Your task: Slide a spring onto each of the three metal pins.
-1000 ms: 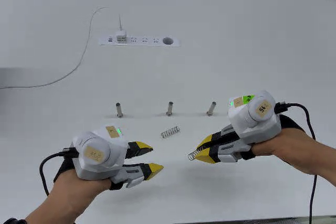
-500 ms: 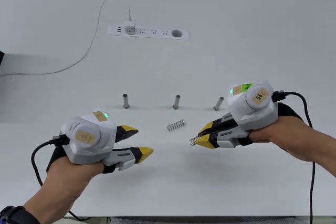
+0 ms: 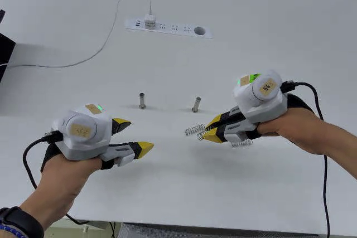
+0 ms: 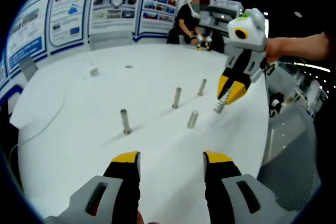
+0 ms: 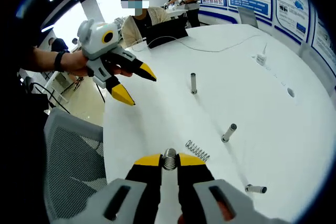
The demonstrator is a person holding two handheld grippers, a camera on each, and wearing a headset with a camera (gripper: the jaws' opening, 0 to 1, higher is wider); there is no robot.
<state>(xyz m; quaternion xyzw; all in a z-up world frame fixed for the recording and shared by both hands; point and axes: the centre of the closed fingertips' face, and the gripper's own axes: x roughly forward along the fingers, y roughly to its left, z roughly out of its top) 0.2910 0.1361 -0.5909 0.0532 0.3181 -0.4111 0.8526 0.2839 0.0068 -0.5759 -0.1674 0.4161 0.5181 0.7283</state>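
I have the right gripper [image 3: 208,131] hovering low over the white table [image 3: 268,20], its yellow-tipped jaws pressed together on one end of the first spring [image 5: 168,156]. In the right gripper view I see it pinched dead centre between the tips, its coils sticking out forward. From the left gripper view it hangs off those tips toward the tabletop. A second spring [image 3: 194,130] lies loose on the table just beside the right gripper's tips and a little in front of the middle pin [image 3: 196,104]. A third spring [image 3: 241,143] peeks out from under the right gripper's body in the head view, and I cannot tell whether it touches the gripper. The left pin [image 3: 142,100] stands upright and bare, as does the middle pin. The right pin [image 5: 255,188] sits nearest my right gripper, low at the edge of its view, also with nothing on it. My left gripper [image 4: 171,157] is off to the left, well apart from the pins, its jaws spread wide with nothing between them. At the far side of the table lies a white power strip [image 3: 167,27] with a plug [image 3: 149,22] in it and a thin cable [image 3: 106,40] trailing off to the left.
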